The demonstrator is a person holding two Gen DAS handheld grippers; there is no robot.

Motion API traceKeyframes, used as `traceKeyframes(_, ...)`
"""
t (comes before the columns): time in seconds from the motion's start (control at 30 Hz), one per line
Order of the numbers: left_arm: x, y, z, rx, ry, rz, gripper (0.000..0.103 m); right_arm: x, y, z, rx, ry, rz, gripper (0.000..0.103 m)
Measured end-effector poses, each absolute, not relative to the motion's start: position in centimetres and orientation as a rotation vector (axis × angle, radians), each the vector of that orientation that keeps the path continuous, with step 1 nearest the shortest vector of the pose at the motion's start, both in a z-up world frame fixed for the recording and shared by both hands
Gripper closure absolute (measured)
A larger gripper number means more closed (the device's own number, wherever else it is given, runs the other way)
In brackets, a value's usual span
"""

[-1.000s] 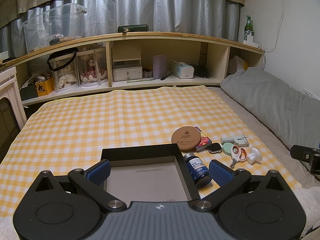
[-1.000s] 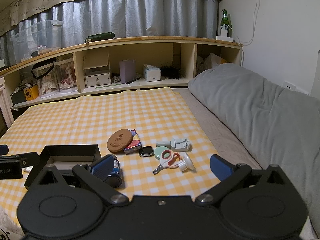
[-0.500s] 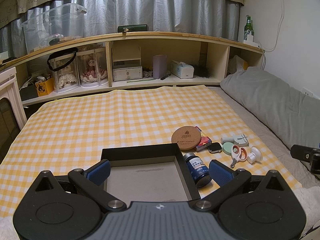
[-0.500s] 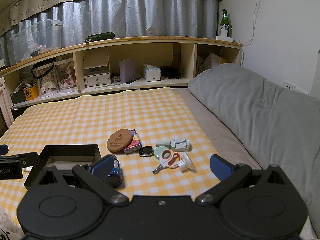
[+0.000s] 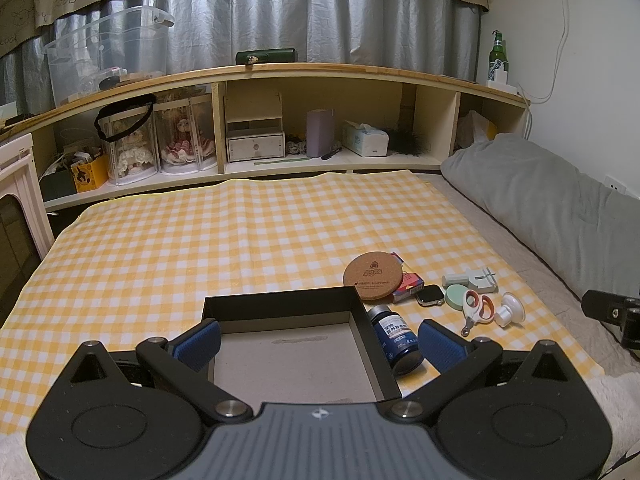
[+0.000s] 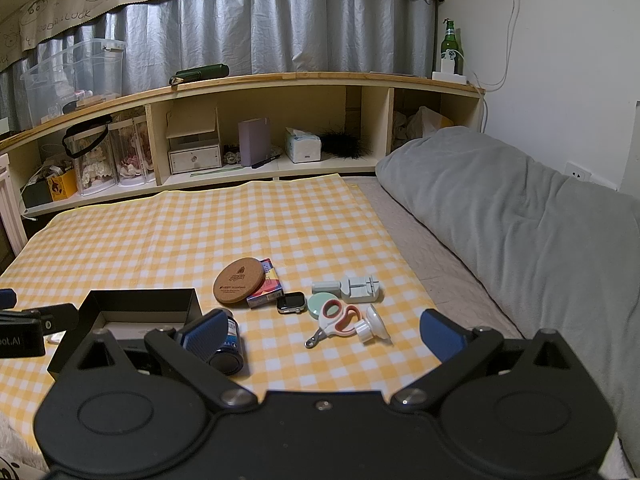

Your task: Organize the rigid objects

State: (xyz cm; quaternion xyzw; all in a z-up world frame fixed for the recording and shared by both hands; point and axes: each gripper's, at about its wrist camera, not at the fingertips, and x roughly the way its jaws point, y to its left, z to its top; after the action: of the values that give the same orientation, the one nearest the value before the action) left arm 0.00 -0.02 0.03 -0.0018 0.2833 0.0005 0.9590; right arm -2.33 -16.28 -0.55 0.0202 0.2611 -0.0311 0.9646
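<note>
While both grippers hang low over the near edge of a yellow-and-white checked cloth (image 5: 200, 240), neither has hold of anything. From the left wrist view, the left gripper (image 5: 320, 340) stands with its blue-padded fingers spread wide, framing a black open-topped box (image 5: 280, 300) whose grey cardboard floor shows bare; the left pad sits by the box's near left corner and the right pad lies outside its right wall. Just beside that right wall, a dark blue bottle (image 5: 396, 338) lies on its side, its cap pointing away from the camera, between the box and the right pad. In the right wrist view, the right gripper (image 6: 320, 332) is likewise wide open, its left pad in front of the bottle, its right pad above the cloth's right edge. Beyond the bottle lies a loose cluster: a round cork coaster (image 6: 240, 280) resting partly on a colourful small carton (image 6: 267, 288), a smartwatch face (image 6: 290, 303) just right of the carton, a mint-green round disc (image 6: 316, 306) touching small scissors with coral handles (image 6: 334, 322), a white suction-cup piece (image 6: 374, 326) beside the scissors, and a pale grey-green tool (image 6: 348, 286) farther back. A grey pillow (image 6: 520, 220) lies along the right side, and a wooden shelf (image 6: 240, 84) with stored things runs across the back.
</note>
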Motion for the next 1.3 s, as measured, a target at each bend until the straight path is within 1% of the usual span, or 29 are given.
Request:
traceKeyframes(0.4,-0.2,0.1,-0.1,0.006,0.559,-0.002,0.0,-2.4,-16.3,-0.3,0.04,0.528,-0.064,0.0)
traceKeyframes(0.57,0.3,0.4,0.6,0.017,0.508,-0.011,0.0,-2.4,-16.8,-0.8,0.064,0.526,-0.063,0.0)
traceKeyframes(0.77,1.8,1.5,0.7,0.035,0.431,-0.003,0.0,-1.3,-17.7,0.0,0.101,0.51,-0.053,0.0)
traceKeyframes(1.03,5.9,4.3,0.5,0.031,0.506,0.087,0.0,1.0,-18.0,1.5,0.065,0.43,0.015,0.0)
traceKeyframes(1.13,7.8,5.5,-0.2,0.03,0.576,0.112,0.0,2.4,-18.1,2.0,0.042,0.419,0.049,0.0)
traceKeyframes(1.23,9.5,7.2,-1.5,-0.01,0.669,0.098,0.0,4.2,-18.0,2.2,0.052,0.454,0.099,0.0)
traceKeyframes(1.27,10.1,7.7,-2.0,-0.023,0.705,0.093,0.002,5.0,-17.9,2.2,0.057,0.471,0.121,0.0)
traceKeyframes(1.3,10.6,8.2,-2.5,-0.034,0.737,0.093,0.006,5.7,-17.7,2.1,0.063,0.489,0.139,0.0)
